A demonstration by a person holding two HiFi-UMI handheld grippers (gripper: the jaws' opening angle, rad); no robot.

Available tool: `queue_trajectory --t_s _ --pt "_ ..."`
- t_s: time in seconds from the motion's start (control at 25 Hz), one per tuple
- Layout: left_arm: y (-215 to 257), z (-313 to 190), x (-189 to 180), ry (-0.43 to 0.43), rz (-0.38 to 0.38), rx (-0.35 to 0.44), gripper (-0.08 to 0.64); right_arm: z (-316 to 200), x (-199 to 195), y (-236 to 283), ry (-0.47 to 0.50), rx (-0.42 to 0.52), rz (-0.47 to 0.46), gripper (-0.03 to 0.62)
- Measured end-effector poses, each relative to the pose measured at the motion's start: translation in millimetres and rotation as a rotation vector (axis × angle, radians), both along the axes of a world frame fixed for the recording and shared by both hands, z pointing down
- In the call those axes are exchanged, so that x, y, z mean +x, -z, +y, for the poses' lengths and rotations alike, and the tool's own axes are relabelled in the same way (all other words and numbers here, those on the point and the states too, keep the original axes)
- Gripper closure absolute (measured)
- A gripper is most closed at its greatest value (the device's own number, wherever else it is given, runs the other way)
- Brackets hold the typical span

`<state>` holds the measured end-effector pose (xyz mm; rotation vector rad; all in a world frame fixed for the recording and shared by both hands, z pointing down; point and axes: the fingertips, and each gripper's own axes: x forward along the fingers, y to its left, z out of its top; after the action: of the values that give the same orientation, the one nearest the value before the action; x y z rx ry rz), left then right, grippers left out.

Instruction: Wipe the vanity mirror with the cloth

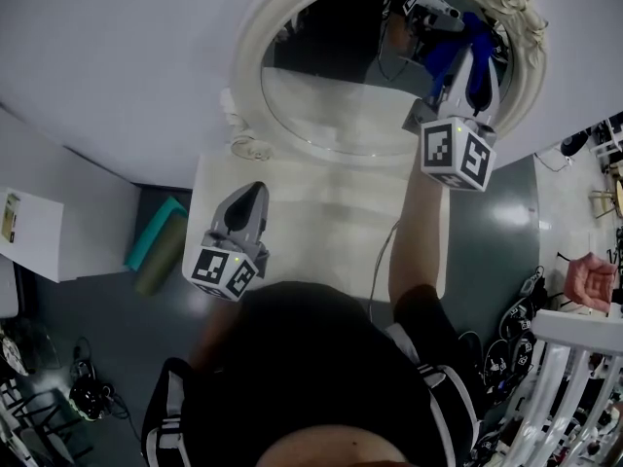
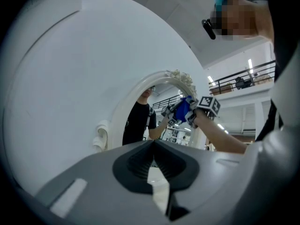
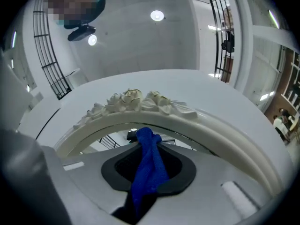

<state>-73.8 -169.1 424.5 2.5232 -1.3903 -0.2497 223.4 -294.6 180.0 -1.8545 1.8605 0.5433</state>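
Wall [image 1: 117, 56], plain and white, takes up most of the head view, and the vanity mirror [image 1: 341, 95] leans against it. The mirror is an oval glass in a cream frame [image 3: 140, 102] with carved roses at its crown. Below it stands the white bench [image 1: 311, 222], whose top is bare where it shows. Dark floor [image 1: 97, 300] lies on either side of the bench.

The right tongs [image 1: 467, 52] are raised on an outstretched arm to the upper right part of the glass, just under the rose crown. They pinch a blue cloth [image 1: 443, 61]. In the right gripper view the cloth [image 3: 149, 168] runs up between the two jaws and bunches past their tips toward the mirror. It seems to rest against the glass, though the contact itself is hard to make out. The mirror shows these tongs and the cloth reflected.

The left tongs [image 1: 255, 191] hang low over the left end of the bench, well apart from the mirror. Their jaws are pressed together at the tips with nothing between them, as the left gripper view shows [image 2: 153, 142].

On the floor beside the bench's left edge lies a teal roll [image 1: 156, 236].
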Motion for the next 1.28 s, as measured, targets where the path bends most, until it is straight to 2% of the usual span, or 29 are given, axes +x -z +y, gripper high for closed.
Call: queue_trajectory --t_s 0.4,0.52,0.56,0.68,0.92,1.12,1.28 --pt "-3 -5 2 -0.008 0.005 -0.005 0.549 -9 -67 26 -0.067 -0.032 0.4 0.531" --pt "-5 -7 3 -0.011 0.004 -0.008 0.549 -10 -93 24 -0.123 0.011 0.59 0.531" --pt "-6 -8 4 -0.012 0.004 -0.009 0.549 -12 -101 18 -0.143 -0.002 0.656 0.531" --pt "-6 -9 6 -0.011 0.008 -0.012 0.549 -19 -125 -6 -0.178 -0.074 0.802 0.531" --pt "-8 -9 4 -0.004 -0.001 -0.009 0.549 -23 -179 -72 -0.173 0.018 1.05 0.531" --pt "-8 -9 3 0.013 0.011 -0.022 0.549 -25 -198 -147 -0.108 -0.026 1.197 0.531" --pt "-9 -7 4 0.014 0.008 -0.023 0.549 -25 -202 -237 -0.033 -0.1 1.353 0.531"
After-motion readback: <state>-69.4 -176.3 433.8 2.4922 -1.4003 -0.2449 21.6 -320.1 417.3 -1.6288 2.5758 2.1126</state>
